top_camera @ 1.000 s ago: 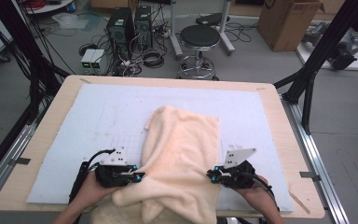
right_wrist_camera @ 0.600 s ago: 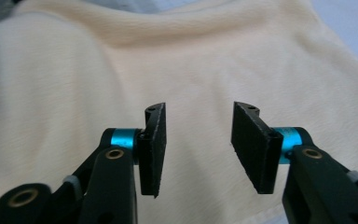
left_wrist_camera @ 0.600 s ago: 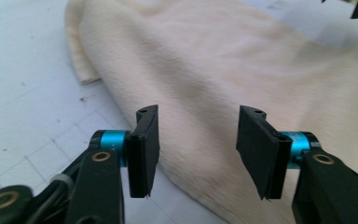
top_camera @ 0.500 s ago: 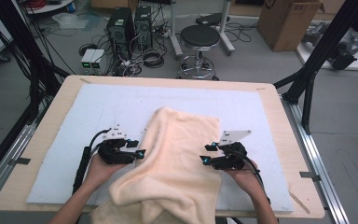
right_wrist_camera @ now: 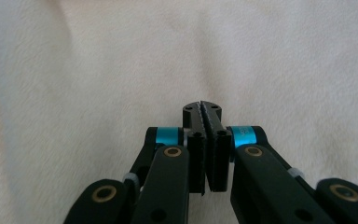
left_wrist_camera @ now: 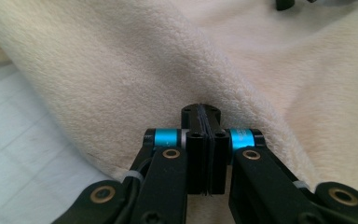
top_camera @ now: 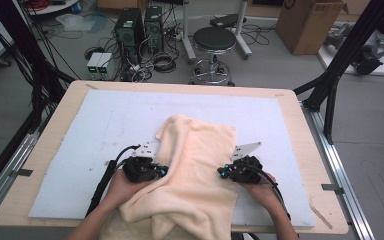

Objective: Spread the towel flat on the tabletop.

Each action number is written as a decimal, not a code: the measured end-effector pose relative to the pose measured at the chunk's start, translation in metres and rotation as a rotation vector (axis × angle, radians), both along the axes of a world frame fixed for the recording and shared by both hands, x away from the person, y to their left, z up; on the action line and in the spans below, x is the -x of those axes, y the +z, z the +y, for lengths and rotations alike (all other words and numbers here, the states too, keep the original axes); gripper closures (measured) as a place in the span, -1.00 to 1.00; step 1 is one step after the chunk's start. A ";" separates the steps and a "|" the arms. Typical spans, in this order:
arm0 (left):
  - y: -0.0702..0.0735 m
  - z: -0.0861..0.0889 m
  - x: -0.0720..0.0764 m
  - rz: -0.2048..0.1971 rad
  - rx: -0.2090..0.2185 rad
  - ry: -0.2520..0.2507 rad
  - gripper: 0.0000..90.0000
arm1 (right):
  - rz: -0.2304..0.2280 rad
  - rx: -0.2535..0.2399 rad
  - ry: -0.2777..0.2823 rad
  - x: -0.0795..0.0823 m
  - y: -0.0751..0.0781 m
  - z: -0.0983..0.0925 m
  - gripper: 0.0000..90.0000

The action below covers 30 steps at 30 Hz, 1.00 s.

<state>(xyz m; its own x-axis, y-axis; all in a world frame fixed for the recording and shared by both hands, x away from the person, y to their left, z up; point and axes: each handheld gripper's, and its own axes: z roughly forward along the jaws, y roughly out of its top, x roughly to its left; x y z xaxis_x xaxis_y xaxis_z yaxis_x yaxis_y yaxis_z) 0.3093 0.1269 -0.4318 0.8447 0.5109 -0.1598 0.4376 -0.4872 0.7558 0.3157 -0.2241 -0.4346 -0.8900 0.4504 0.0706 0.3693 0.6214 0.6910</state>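
Nearest, the left hand-held gripper (top_camera: 161, 171) and right hand-held gripper (top_camera: 223, 173) have just been closing; their jaws meet, seemingly pinching thin folds of the cream towel (top_camera: 195, 170). The towel lies bunched between them, stretching beyond across the white tabletop (top_camera: 105, 120).

Between the left gripper (top_camera: 162, 171) and the right gripper (top_camera: 222, 173) lies the heaped cream towel (top_camera: 200, 150) — a soft ridge that blocks any level pass from one to the other. Both pairs of jaws have just been closing and now stand pressed together, nosed against the cloth. Outward of each gripper the white mat (top_camera: 100, 120) lies bare and open, and beyond the towel's far edge it runs free to the wooden table rim (top_camera: 180, 86).
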 end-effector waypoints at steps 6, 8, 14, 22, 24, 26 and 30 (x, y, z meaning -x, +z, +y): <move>0.000 -0.011 0.006 0.010 -0.003 -0.052 0.89 | -0.016 -0.014 -0.029 0.015 0.003 -0.022 0.87; 0.003 -0.008 0.004 0.000 0.030 -0.030 0.71 | -0.023 -0.037 -0.034 0.014 0.004 -0.023 0.73; 0.006 0.004 -0.005 -0.046 0.030 0.077 0.08 | -0.025 -0.059 -0.040 0.005 0.000 -0.016 0.36; -0.006 -0.006 -0.008 -0.050 -0.024 0.023 0.88 | -0.035 -0.029 -0.033 0.001 -0.006 -0.004 0.46; -0.004 -0.006 -0.005 -0.102 -0.086 0.046 0.96 | -0.038 -0.030 -0.028 0.000 -0.007 -0.003 0.62; -0.003 0.001 -0.005 -0.103 -0.106 0.058 0.99 | -0.035 -0.031 -0.027 -0.001 -0.006 -0.003 0.75; 0.004 0.028 -0.005 -0.106 -0.083 0.109 0.99 | -0.039 -0.025 -0.010 0.000 -0.006 -0.002 0.83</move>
